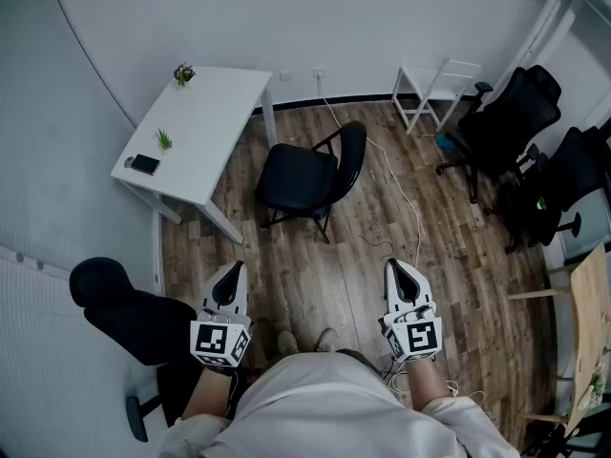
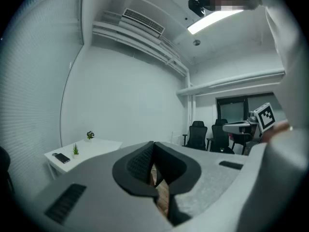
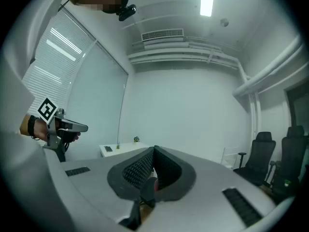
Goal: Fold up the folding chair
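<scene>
Standing unfolded on the wooden floor, the black folding chair is seen just beside the white desk, with its backrest on the side away from the desk. The left gripper and the right gripper are held side by side near the person's body, well apart from the chair. Both pairs of jaws are pressed together with nothing between them.

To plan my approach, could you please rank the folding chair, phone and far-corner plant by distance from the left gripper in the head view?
From the left gripper:
1. folding chair, ahead, slightly right.
2. phone, near end of the table, left.
3. far-corner plant, table's far end.
</scene>
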A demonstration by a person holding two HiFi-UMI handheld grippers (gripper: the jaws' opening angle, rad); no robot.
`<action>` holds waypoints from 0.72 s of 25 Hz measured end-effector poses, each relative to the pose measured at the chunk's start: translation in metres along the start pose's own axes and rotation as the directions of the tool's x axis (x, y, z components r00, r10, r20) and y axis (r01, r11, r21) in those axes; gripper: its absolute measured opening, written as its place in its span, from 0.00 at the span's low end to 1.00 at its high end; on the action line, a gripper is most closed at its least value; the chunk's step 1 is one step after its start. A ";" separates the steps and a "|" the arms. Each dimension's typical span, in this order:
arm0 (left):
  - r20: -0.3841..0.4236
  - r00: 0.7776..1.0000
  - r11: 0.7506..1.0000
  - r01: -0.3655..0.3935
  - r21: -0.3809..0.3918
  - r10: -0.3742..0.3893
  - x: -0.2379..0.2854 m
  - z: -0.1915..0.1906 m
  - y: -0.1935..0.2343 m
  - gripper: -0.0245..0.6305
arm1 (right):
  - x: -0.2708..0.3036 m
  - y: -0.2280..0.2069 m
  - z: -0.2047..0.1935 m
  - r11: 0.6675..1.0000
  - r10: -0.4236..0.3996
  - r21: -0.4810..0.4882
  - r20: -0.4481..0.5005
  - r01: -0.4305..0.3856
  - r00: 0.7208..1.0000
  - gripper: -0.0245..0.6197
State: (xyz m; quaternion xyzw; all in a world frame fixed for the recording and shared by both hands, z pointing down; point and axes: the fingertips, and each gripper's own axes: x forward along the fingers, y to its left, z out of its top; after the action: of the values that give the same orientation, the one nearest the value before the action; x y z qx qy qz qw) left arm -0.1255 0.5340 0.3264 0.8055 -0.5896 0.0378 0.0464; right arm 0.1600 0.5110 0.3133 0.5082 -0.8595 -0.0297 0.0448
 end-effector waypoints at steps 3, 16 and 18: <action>0.003 1.000 1.000 0.001 0.004 -0.001 0.001 -0.001 0.005 0.05 | 0.005 0.006 0.000 1.000 0.001 0.001 0.007 -0.001 1.000 0.06; -0.005 1.000 1.000 -0.019 -0.001 0.019 -0.007 -0.008 0.003 0.05 | -0.003 0.005 -0.005 1.000 0.011 0.009 -0.011 -0.010 1.000 0.06; -0.001 1.000 1.000 -0.022 -0.006 0.022 -0.010 -0.008 0.002 0.05 | -0.006 0.005 -0.007 1.000 0.017 0.024 -0.023 -0.016 1.000 0.06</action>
State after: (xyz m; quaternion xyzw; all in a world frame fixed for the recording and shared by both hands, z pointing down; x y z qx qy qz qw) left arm -0.1300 0.5436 0.3337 0.7987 -0.5986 0.0369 0.0484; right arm 0.1587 0.5186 0.3201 0.5019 -0.8634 -0.0132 0.0490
